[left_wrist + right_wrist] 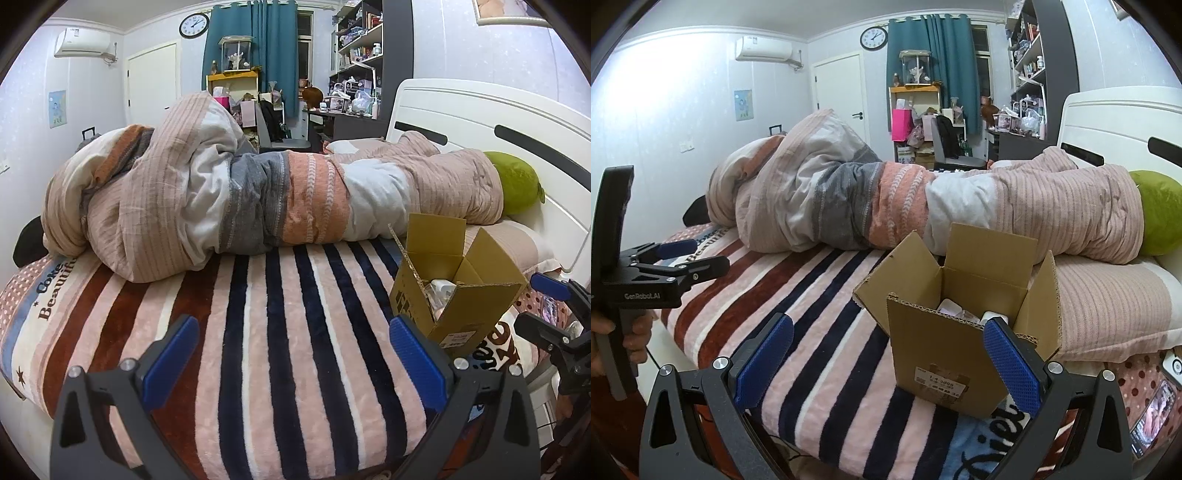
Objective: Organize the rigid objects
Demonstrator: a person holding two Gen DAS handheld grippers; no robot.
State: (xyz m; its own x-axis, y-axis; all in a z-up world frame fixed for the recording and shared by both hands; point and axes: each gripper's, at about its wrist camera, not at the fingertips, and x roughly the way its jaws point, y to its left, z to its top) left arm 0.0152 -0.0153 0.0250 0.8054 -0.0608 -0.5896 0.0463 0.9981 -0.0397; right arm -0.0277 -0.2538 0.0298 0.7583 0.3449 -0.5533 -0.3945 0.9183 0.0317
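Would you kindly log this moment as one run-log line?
left gripper: open, empty | right gripper: open, empty | cardboard box: open, on striped blanket, items inside

A bed with a striped blanket point(280, 332) fills the foreground, a rumpled duvet point(229, 192) heaped across it and a white headboard point(480, 122) at its right end. Beyond the bed, teal curtains point(255, 40) cover a window, with a wall clock point(194, 25) and a white door point(153, 83) to their left. An air conditioner point(83, 43) hangs left of the door, and cluttered shelves point(364, 37) stand right of the curtains.
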